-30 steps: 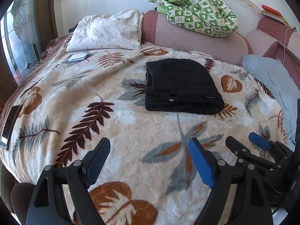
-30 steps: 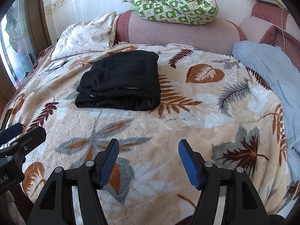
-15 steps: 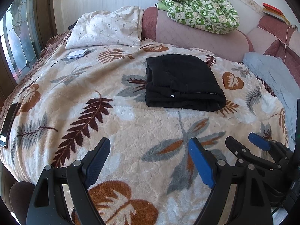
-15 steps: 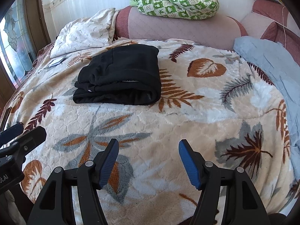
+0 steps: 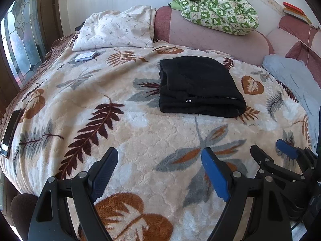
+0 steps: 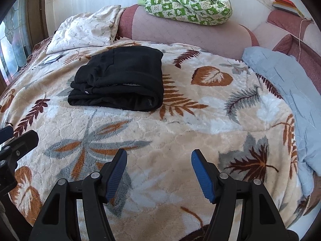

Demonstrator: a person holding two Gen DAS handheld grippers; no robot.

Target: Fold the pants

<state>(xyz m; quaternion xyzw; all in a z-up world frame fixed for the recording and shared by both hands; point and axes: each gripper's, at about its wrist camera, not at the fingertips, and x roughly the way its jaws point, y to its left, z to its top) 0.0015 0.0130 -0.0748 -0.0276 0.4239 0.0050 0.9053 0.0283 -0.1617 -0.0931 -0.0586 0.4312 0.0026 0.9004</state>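
Observation:
The black pants (image 5: 198, 86) lie folded into a thick rectangular stack on the leaf-patterned blanket (image 5: 140, 136), in the middle of the bed; they also show in the right wrist view (image 6: 120, 80). My left gripper (image 5: 159, 156) is open and empty, held over the blanket well short of the pants. My right gripper (image 6: 158, 156) is open and empty too, also near the bed's front edge. In the left wrist view the right gripper (image 5: 268, 150) shows at the lower right.
A white pillow (image 5: 118, 30) and a green checked quilt (image 5: 212, 6) lie at the headboard. A light blue cloth (image 6: 284, 92) lies along the right side. A small booklet (image 5: 85, 56) and a phone (image 5: 10, 132) lie on the left.
Both grippers have drawn back slightly and tilted, so the pants sit a little lower in both views. The pants have not moved. Both grippers stay open.

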